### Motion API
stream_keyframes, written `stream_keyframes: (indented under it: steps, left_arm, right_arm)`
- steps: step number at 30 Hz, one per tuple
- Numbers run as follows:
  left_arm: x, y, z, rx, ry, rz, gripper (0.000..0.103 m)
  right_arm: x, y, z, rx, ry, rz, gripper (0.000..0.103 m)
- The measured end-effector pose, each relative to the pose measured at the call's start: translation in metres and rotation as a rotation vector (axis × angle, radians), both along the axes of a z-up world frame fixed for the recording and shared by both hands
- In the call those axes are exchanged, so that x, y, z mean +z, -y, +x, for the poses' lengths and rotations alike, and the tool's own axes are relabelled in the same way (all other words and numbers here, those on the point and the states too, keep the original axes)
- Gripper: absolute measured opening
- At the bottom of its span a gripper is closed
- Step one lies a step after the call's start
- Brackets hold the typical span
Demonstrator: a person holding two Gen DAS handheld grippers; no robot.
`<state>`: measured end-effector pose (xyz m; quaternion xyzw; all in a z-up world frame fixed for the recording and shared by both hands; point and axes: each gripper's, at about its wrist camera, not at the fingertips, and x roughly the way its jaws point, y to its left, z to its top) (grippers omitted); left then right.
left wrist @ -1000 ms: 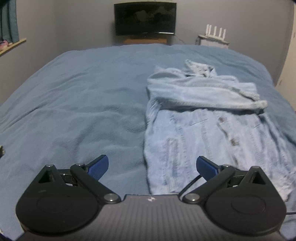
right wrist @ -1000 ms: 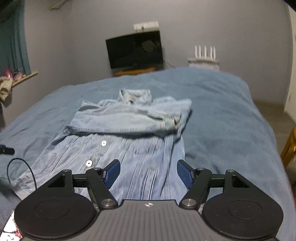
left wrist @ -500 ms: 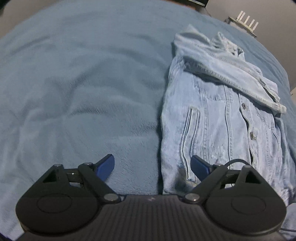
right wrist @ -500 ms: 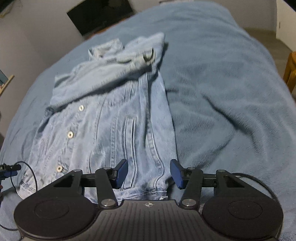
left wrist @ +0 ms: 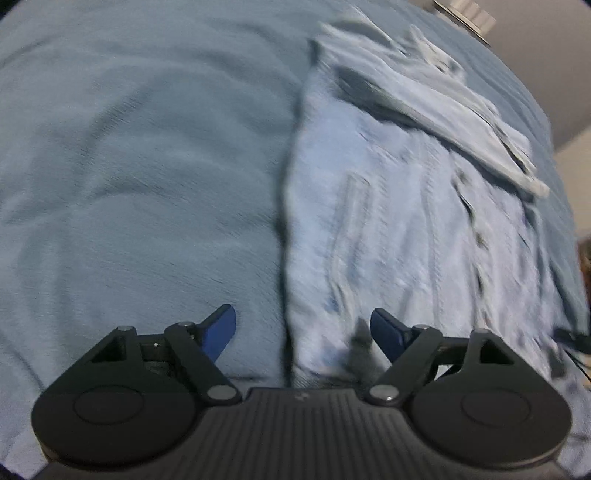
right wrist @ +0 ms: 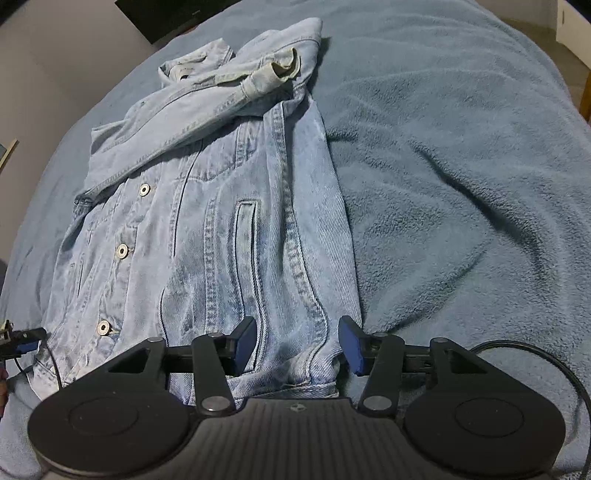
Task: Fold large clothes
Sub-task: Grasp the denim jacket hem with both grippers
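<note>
A light blue denim jacket [right wrist: 221, 221] lies front up on the blue bedspread [right wrist: 461, 184], both sleeves folded across its chest. It also shows blurred in the left wrist view [left wrist: 406, 221]. My left gripper [left wrist: 303, 332] is open, low over the jacket's bottom left corner, one finger over the bedspread [left wrist: 129, 184] and one over the denim. My right gripper [right wrist: 297, 341] is open, low over the hem at the bottom right corner. Neither holds anything.
A dark TV [right wrist: 166, 14] stands against the grey wall past the bed's far end. A wooden chair edge [right wrist: 585, 99] is at the right. The left gripper's tip and cable [right wrist: 22, 339] show at the left edge.
Both grippers have tilted down and moved closer to the jacket's bottom hem. The right gripper's jaws have narrowed a little but stay open. The jacket has not moved.
</note>
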<state>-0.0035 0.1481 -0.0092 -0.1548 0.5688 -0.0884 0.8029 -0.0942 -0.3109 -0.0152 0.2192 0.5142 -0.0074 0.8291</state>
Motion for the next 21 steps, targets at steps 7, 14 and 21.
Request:
stream_keyframes:
  steps: [7,14,21]
  left_arm:
    - [-0.007,0.017,-0.004,-0.080,-0.033,0.007,0.074]
    - [-0.006,0.017,-0.006,-0.093,-0.022,-0.015,0.059]
    - [-0.017,0.018,-0.001,-0.107,-0.059,-0.018,0.058]
  right_arm:
    - [-0.001,0.000,0.001,0.001,-0.006,0.002,0.054]
    - [0.007,0.008,-0.014,-0.057,0.008,-0.011,0.053]
    - [-0.017,0.007,-0.004,-0.013,-0.137,0.043,0.053]
